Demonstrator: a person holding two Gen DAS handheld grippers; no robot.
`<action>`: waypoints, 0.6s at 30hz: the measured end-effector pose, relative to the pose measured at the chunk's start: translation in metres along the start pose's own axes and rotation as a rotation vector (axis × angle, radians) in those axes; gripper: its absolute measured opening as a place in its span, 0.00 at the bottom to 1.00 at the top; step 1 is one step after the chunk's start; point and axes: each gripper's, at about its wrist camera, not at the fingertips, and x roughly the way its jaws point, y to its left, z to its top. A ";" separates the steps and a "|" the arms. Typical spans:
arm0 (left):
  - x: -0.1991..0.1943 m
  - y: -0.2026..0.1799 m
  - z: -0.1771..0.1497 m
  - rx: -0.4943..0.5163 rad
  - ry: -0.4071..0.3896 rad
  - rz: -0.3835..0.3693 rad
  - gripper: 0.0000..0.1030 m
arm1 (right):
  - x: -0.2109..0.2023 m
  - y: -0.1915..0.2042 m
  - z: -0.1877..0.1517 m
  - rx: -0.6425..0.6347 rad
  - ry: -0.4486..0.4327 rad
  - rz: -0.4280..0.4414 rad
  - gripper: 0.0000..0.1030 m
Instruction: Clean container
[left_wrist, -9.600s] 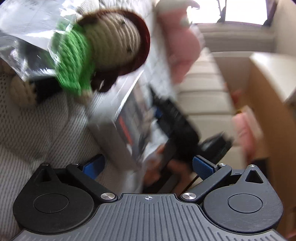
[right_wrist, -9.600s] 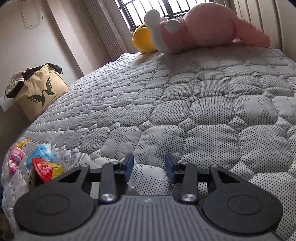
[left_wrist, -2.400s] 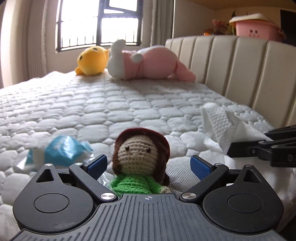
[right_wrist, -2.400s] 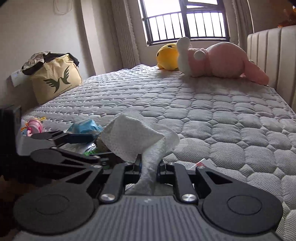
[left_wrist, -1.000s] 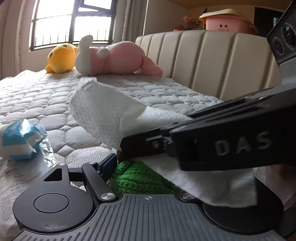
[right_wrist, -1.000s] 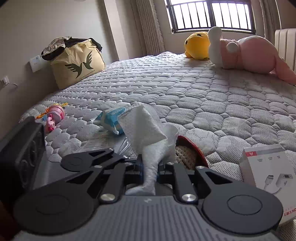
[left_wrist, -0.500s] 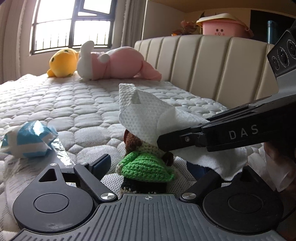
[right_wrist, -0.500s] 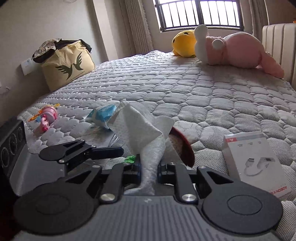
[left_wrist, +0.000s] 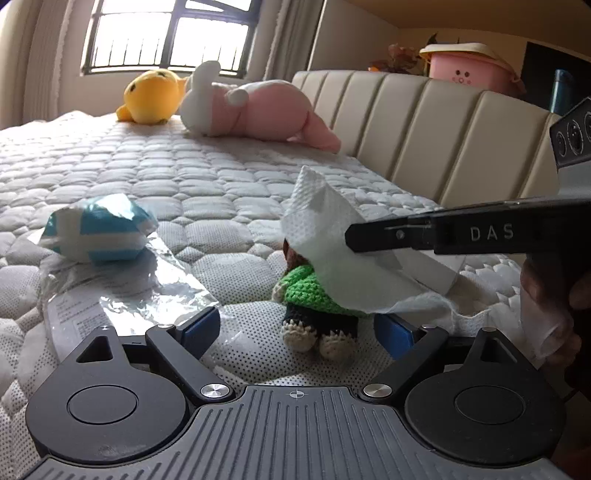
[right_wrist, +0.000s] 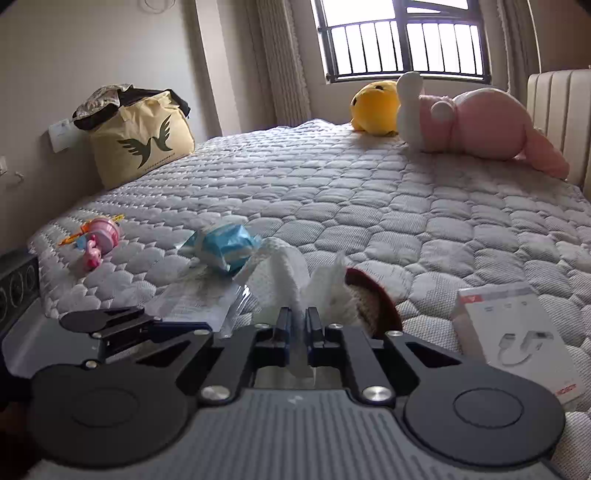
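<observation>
A crocheted doll (left_wrist: 314, 291) in a green top stands on the quilted bed. A white paper towel (left_wrist: 332, 236) is draped over its head. My right gripper (left_wrist: 352, 236) comes in from the right, shut on that towel. In the right wrist view the towel (right_wrist: 284, 277) rises from between the shut fingers of the right gripper (right_wrist: 297, 325), with the doll's red-brown hat (right_wrist: 376, 302) just beyond. My left gripper (left_wrist: 297, 330) is open in front of the doll's feet, holding nothing.
A blue-and-white packet (left_wrist: 98, 236) lies on a clear plastic bag (left_wrist: 129, 291) to the left. A white cable box (right_wrist: 517, 332) lies right of the doll. Pink toy (right_wrist: 99, 236), tan bag (right_wrist: 140, 140), two plush toys (left_wrist: 251, 110), headboard (left_wrist: 443, 140), pink lidded tub (left_wrist: 472, 74).
The left gripper has drawn back, so the doll stands farther from its fingers. The right gripper has brought the towel down over the doll's head.
</observation>
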 end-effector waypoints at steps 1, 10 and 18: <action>0.000 0.000 -0.001 0.000 0.006 -0.006 0.91 | 0.003 0.001 -0.003 0.000 0.015 0.014 0.09; 0.017 -0.007 -0.002 -0.059 0.066 -0.097 0.94 | -0.012 -0.031 -0.034 0.051 0.050 -0.058 0.09; 0.056 0.010 0.011 -0.313 0.061 -0.160 0.96 | -0.017 -0.059 -0.057 0.115 0.038 -0.128 0.23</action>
